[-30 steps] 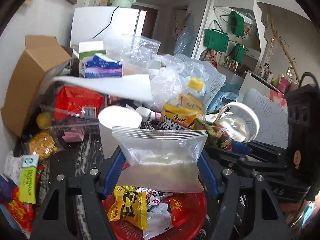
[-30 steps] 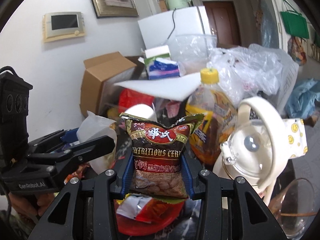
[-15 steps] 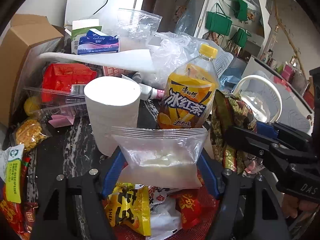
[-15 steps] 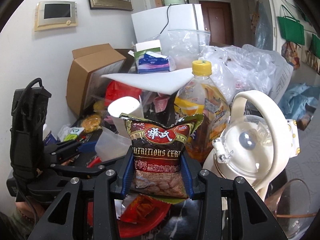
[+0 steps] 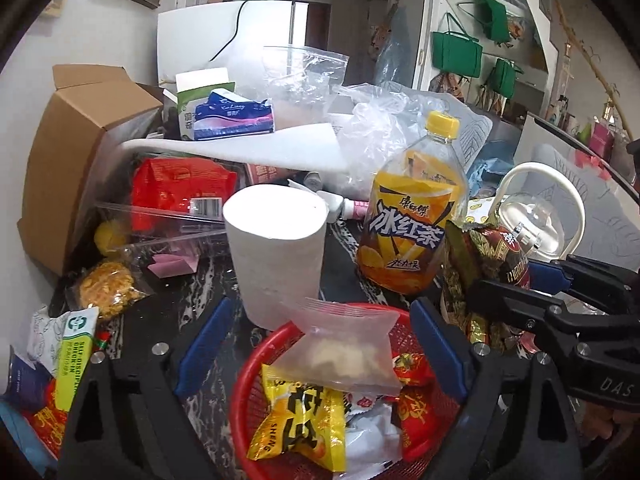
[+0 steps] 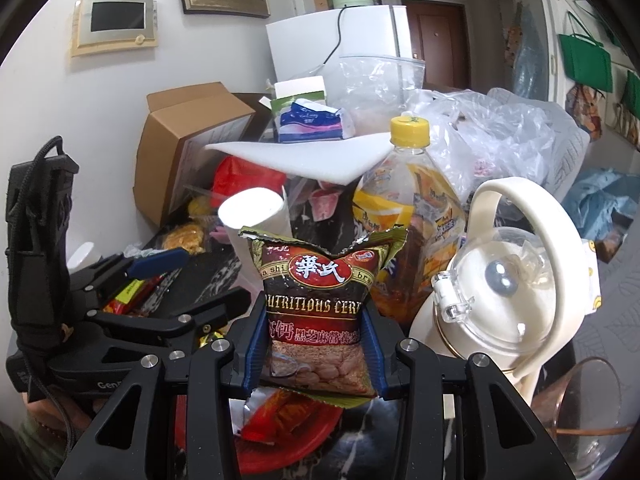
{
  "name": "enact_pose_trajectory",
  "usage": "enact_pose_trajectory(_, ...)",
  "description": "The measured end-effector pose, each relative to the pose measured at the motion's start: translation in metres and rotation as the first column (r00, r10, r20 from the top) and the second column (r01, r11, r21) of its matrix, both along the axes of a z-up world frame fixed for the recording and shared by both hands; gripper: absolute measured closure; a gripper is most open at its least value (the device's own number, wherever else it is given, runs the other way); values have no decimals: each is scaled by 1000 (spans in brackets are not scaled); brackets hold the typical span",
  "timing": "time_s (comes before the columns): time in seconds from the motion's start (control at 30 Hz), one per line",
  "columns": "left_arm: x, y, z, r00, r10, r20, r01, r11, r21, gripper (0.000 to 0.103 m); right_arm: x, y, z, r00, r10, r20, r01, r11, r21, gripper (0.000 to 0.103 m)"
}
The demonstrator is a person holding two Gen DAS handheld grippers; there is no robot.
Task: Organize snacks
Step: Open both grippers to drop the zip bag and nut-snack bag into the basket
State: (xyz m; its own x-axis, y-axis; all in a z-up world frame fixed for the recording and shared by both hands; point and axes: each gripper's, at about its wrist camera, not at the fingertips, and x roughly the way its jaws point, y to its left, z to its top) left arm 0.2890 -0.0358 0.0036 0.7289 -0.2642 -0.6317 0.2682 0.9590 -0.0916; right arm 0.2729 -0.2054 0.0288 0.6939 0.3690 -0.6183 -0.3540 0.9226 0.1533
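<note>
A clear zip bag (image 5: pixel 344 348) of pale crumbs lies tilted on top of the snack packets in the red basket (image 5: pixel 248 372). My left gripper (image 5: pixel 320 320) hovers over the basket, its jaws opening wide; the bag lies between the blue pads (image 5: pixel 200 344) without touching them. My right gripper (image 6: pixel 316 344) is shut on a dark red cereal packet (image 6: pixel 320 304), held upright just right of the basket (image 6: pixel 288 448). The left wrist view shows that packet (image 5: pixel 480 256) and the right gripper (image 5: pixel 508 280) at the basket's right edge. The left gripper (image 6: pixel 192 280) appears at the left of the right wrist view.
Behind the basket stand a toilet roll (image 5: pixel 276 256) and an iced tea bottle (image 5: pixel 412 232). A white kettle (image 6: pixel 504 288) and a glass bowl (image 6: pixel 592 420) are to the right. A cardboard box (image 5: pixel 72 176) and loose packets (image 5: pixel 76 356) crowd the left.
The left jaws have spread and the zip bag has dropped from between them into the red basket. The right gripper still holds the cereal packet beside the basket.
</note>
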Motion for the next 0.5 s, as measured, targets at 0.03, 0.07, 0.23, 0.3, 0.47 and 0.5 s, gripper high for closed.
enact_pose_trajectory(0.03, -1, 2, 0, 1000, 3, -6, -3, 1000, 0, 13, 0, 1, -1, 1000, 4, -5, -4, 1000, 2, 62)
enact_pose_trajectory(0.07, -1, 3, 0, 1000, 7, -11, -7, 1000, 0, 13, 0, 2, -2, 1000, 8, -9, -8, 1000, 3, 62)
enact_pose_trajectory(0.23, -7, 16, -3, 998, 36, -47, -36, 999, -4, 13, -3, 11, -8, 998, 46, -36, -46, 999, 3, 62)
enact_pose_trajectory(0.3, -11, 22, -2, 997, 51, -52, -51, 999, -7, 13, -6, 16, -12, 997, 63, -48, -63, 998, 1, 62)
enact_pose_trajectory(0.47, -24, 31, -2, 995, 81, -57, -80, 997, 15, 13, -16, 25, -23, 992, 93, -86, -93, 996, 7, 62)
enact_pose_trajectory(0.5, -26, 32, -3, 995, 84, -59, -83, 996, 18, 13, -19, 27, -26, 991, 98, -94, -98, 995, 7, 62)
